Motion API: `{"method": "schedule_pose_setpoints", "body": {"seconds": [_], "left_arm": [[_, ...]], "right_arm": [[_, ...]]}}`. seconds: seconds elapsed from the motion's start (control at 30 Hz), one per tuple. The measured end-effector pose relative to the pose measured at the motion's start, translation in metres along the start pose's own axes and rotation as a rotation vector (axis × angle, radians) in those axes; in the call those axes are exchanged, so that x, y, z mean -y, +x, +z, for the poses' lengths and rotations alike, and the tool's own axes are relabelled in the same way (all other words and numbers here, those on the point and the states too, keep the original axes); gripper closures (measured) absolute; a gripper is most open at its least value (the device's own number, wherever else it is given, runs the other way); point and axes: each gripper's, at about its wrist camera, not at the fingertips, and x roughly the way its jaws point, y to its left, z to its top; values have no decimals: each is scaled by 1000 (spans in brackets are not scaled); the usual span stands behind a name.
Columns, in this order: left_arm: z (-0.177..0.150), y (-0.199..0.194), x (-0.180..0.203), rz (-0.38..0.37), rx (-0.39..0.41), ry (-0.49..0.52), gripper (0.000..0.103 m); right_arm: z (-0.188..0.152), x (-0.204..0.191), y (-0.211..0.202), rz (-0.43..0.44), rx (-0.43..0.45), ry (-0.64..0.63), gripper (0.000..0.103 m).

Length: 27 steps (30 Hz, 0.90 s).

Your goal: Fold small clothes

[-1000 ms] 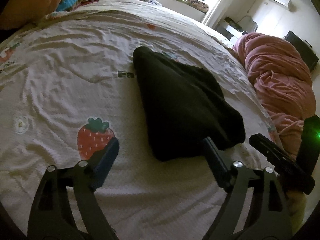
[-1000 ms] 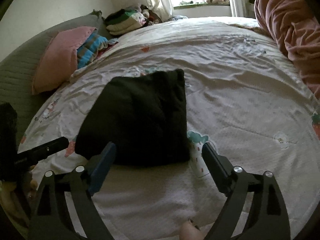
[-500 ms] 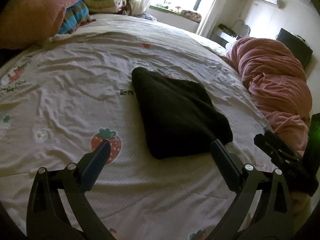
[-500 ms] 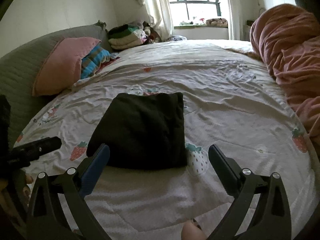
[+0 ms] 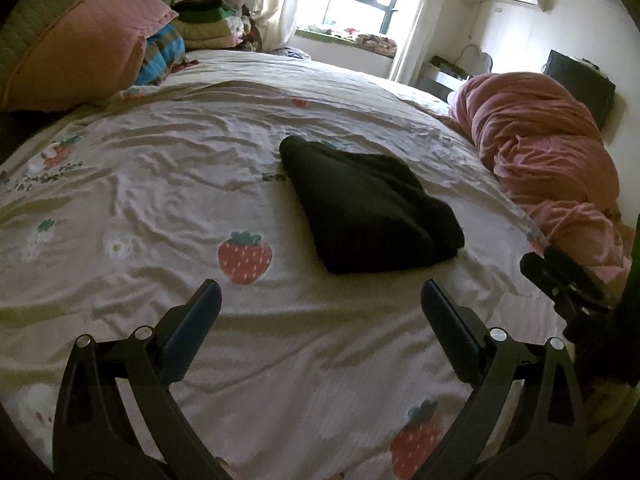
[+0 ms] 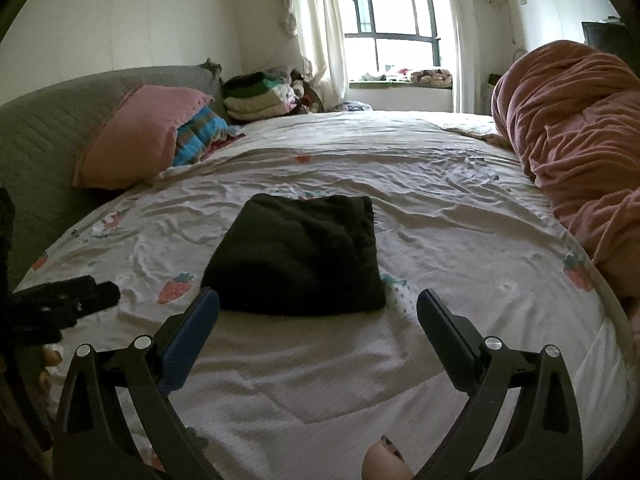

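your left wrist view looks down the bed (image 5: 120, 184) toward 12 o'clock, near the folded black garment (image 5: 368, 208); your right wrist view shares that garment (image 6: 300, 256) and the window (image 6: 392, 32).

Place: home bedroom
Evidence: bed (image 6: 440, 216) with strawberry sheet; pillow (image 6: 136, 140) at 10 o'clock; curtained window (image 6: 392, 20) at 12 o'clock

A folded black garment (image 6: 298, 256) lies on the strawberry-print bed (image 6: 460, 240), just beyond the right tool (image 6: 318, 300), its jaws wide apart with nothing between them. The left tool (image 6: 64, 300) shows at the left edge; a pink pillow (image 6: 136, 140) leans behind.
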Motion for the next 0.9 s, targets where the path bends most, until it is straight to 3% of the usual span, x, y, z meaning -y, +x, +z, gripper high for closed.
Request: {"method": "schedule_pose_setpoints", "body": {"seconds": [0.23, 0.57, 0.9], "left_arm": [[-26, -10, -4, 17, 15, 11, 9], [-49, -14, -18, 32, 34, -22, 9], [-59, -5, -17, 74, -1, 3, 9]], "right_arm": [[-24, -11, -11, -16, 6, 4, 5], [-63, -14, -1, -88, -98, -20, 5], [-77, -10, 13, -88, -158, 28, 5]]}}
